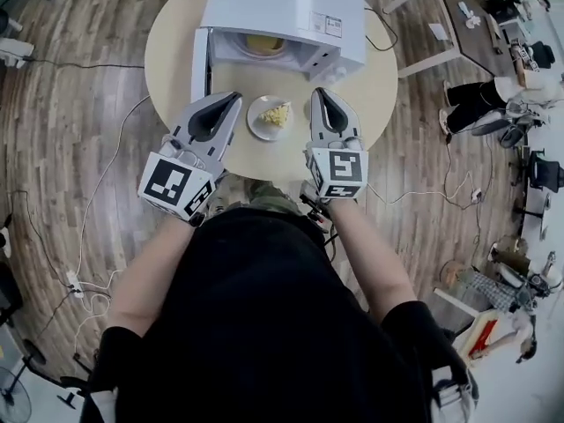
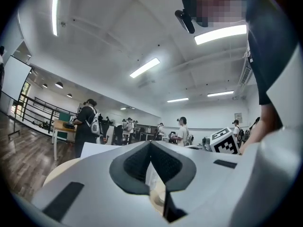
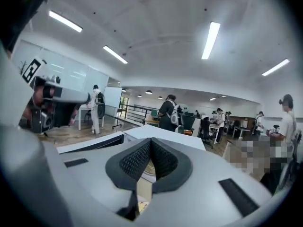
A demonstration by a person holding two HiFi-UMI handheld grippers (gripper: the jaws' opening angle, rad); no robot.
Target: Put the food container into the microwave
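Note:
A round white food container (image 1: 270,116) with yellow food sits on the round beige table (image 1: 172,51), just in front of the white microwave (image 1: 291,7). The microwave's door (image 1: 200,67) stands swung out to the left, and a yellowish plate (image 1: 264,44) shows inside. My left gripper (image 1: 233,100) is left of the container and my right gripper (image 1: 318,93) is right of it; neither touches it. Both are shut with nothing between the tips, as the left gripper view (image 2: 150,143) and right gripper view (image 3: 151,140) show. The microwave's top (image 3: 161,134) lies ahead of the right jaws.
Cables (image 1: 97,192) and a power strip (image 1: 74,283) lie on the wooden floor to the left, more cable (image 1: 414,196) to the right. A second table (image 1: 458,11) and a seated person (image 1: 480,100) are at the right. Several people stand far back in the room.

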